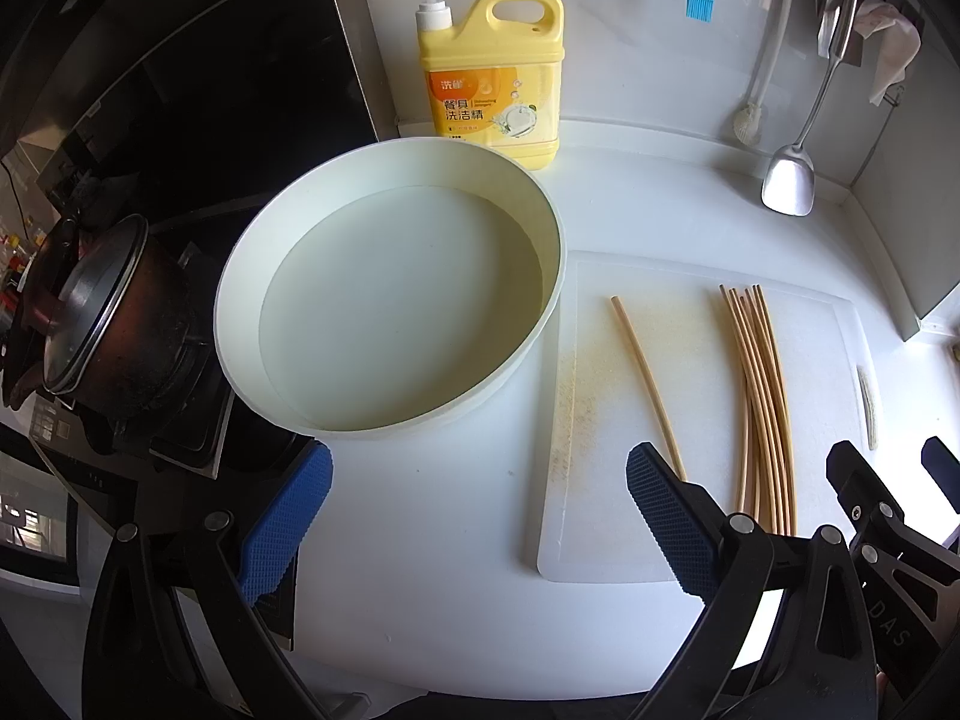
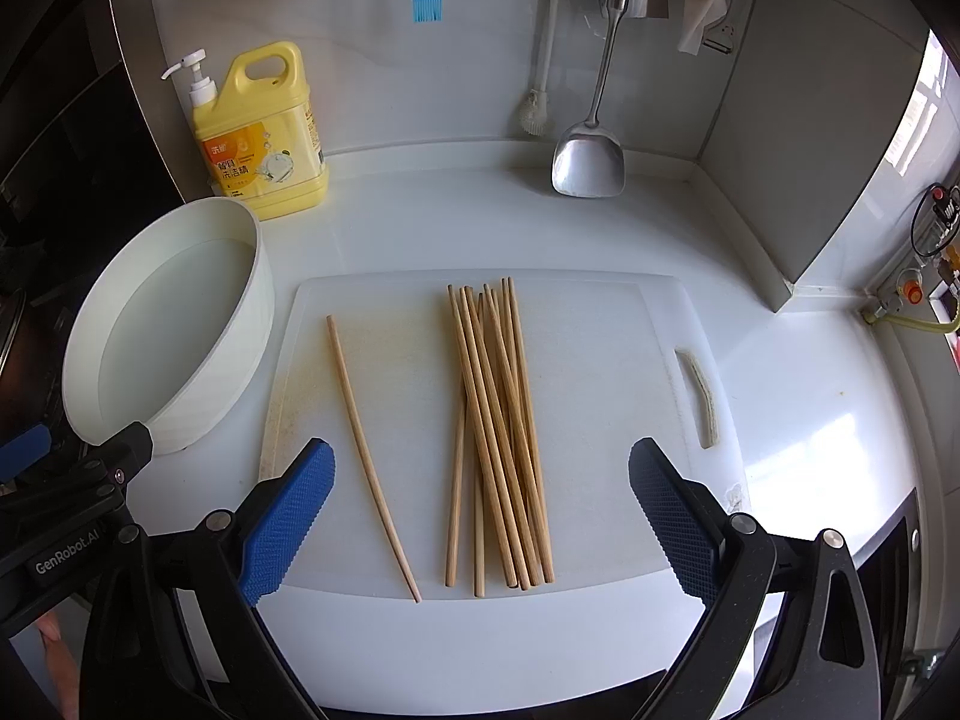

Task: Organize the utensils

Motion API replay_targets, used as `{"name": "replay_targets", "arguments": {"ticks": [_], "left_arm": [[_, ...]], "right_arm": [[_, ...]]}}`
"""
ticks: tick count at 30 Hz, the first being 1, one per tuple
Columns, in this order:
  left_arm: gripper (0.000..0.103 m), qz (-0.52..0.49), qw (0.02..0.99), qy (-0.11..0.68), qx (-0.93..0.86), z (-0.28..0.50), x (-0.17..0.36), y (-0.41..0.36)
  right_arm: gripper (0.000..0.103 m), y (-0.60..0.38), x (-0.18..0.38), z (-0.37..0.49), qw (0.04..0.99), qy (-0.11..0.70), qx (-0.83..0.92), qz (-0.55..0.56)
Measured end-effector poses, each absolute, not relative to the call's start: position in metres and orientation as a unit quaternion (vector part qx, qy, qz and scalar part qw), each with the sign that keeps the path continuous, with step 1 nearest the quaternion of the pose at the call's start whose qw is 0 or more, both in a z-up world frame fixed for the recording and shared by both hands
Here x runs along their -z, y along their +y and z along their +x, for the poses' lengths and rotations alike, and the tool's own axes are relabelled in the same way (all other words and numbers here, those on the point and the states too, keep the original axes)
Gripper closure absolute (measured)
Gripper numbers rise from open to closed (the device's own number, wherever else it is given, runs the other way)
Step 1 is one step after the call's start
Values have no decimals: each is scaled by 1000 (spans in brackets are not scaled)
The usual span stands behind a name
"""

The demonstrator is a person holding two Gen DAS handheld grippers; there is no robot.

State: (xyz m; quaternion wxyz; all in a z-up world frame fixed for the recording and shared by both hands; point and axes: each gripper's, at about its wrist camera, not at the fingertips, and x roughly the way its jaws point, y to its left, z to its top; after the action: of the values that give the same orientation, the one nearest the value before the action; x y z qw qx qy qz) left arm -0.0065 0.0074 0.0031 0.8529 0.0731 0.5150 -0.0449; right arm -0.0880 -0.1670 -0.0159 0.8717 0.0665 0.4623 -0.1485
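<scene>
Several wooden chopsticks (image 2: 498, 432) lie bunched lengthwise on a white cutting board (image 2: 606, 396). One single chopstick (image 2: 369, 450) lies apart on their left. My right gripper (image 2: 480, 516) hovers open over the board's near edge, the bunch between its blue fingers (image 2: 288, 522). In the left wrist view the bunch (image 1: 762, 402) and the single chopstick (image 1: 645, 384) lie right of a round white basin (image 1: 540, 324) holding water. My left gripper (image 1: 477, 522) is open over the counter in front of the basin, with nothing between its fingers. The right gripper (image 1: 888, 492) shows at the lower right edge.
A yellow dish-soap bottle (image 2: 264, 138) stands behind the basin. A metal spatula (image 2: 588, 162), a brush (image 2: 537, 114) and a blue silicone brush (image 2: 427, 5) hang on the back wall. A dark pot (image 1: 102, 324) sits on the stove at left. White counter (image 2: 798, 420) extends right of the board.
</scene>
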Motion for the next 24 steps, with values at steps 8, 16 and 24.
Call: {"name": "replay_targets", "arguments": {"ticks": [8, 16, 24], "left_arm": [[6, 73, 853, 515, 44, -6, -3, 7], [6, 73, 852, 516, 44, -6, -3, 7], [6, 73, 852, 516, 44, -6, -3, 7]], "right_arm": [[9, -167, 16, -86, 871, 463, 149, 67], [9, -167, 16, -86, 871, 463, 148, 67], [9, -166, 17, -86, 871, 463, 148, 67]]}}
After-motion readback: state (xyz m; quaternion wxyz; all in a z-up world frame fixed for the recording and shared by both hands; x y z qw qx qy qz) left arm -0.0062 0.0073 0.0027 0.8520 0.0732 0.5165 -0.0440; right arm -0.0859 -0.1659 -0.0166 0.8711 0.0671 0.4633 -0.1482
